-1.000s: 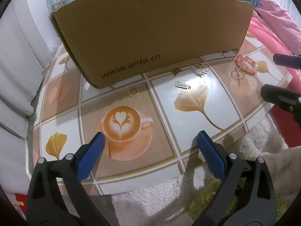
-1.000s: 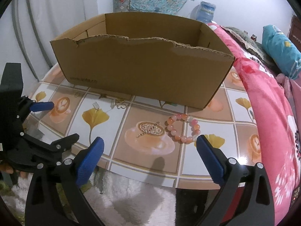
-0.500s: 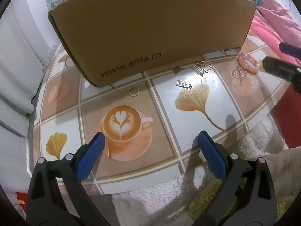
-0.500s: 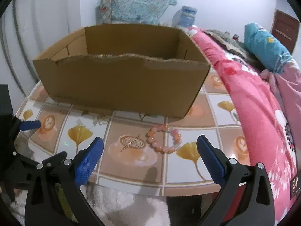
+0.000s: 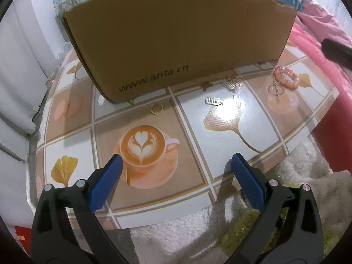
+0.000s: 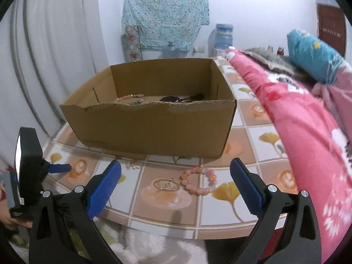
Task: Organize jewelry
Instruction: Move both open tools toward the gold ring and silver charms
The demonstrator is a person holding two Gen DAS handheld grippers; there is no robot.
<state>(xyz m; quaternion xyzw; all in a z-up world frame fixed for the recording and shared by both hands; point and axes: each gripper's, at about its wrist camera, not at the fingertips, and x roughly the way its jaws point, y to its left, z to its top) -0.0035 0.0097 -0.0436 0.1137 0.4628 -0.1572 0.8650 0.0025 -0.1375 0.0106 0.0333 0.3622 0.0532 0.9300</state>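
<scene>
While both grippers, left (image 5: 176, 160) and right (image 6: 175, 165), hover spread and empty, the bracelet (image 6: 199, 181) looks light, smooth-beaded, likely slippery; pinch across one bead strand.

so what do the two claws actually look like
Both match: the left claw and right claw have black plastic arms with silver screws, each tipped with blue textured pads. From the right view, the left one's black body shows.

Both wrist views face the cardboard box (image 5: 176, 44) across the table's (image 6: 220, 211) near edge, the left closer.
</scene>
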